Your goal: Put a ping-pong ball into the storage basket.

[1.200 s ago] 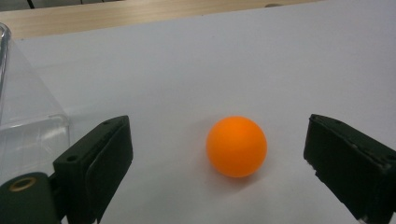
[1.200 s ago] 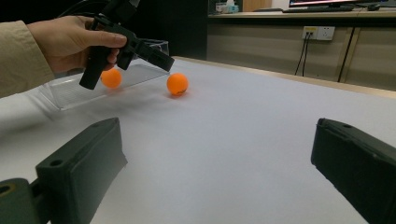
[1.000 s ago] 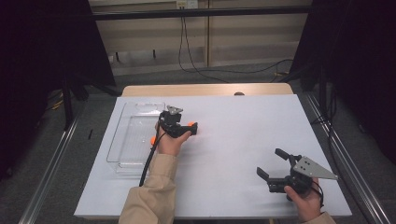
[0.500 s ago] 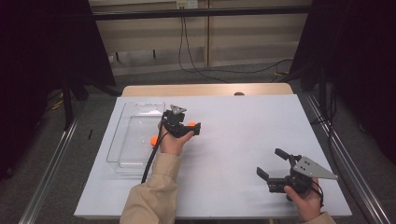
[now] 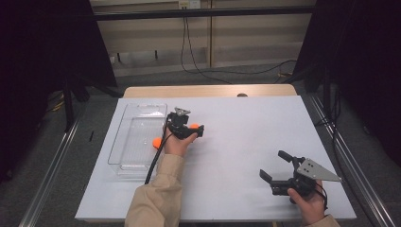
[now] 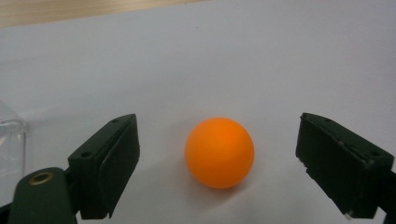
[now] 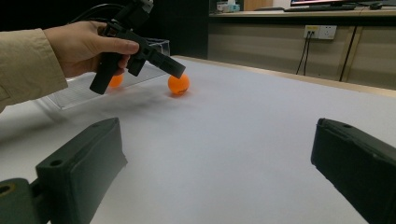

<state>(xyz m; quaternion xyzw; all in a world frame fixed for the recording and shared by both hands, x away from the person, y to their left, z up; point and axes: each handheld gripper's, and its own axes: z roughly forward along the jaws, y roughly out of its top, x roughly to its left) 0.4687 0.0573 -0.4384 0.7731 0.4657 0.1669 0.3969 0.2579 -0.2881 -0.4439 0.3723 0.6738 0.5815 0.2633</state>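
left arm: my sleeve comes up from the bottom centre of the high view, forearm angled up and slightly right, left hand [image 5: 177, 143] wrapped around the left gripper [image 5: 193, 129] just right of the clear tray [image 5: 124, 161].
left gripper pose: low over the white table [image 5: 246, 123], jaws pointing right in the high view; in the right gripper view it sits upper left, tilted down toward the table.
left jaws: wide apart, gripping nothing. In the left gripper view the orange ball [image 6: 219, 152] sits on the table between them, gap on both sides, touching neither jaw.
ball position: centre-left of the high view, just right of the tray, outside it, under the left gripper.
second ball [image 5: 157, 142]: orange, at the tray's right edge by my wrist. Can't tell whether it's inside the tray or just against the wall; in the right gripper view it is partly behind my hand.
right arm: right hand [image 5: 306, 202] enters at the lower right of the high view, holding the right gripper [image 5: 273, 166] near the table's near edge, well apart from the balls and tray.
right gripper pose: jaws point up-left in the high view, toward my left hand.
right jaws: spread wide, nothing between them but bare table, touching nothing.
tray: left part of the table, long side running away from me.
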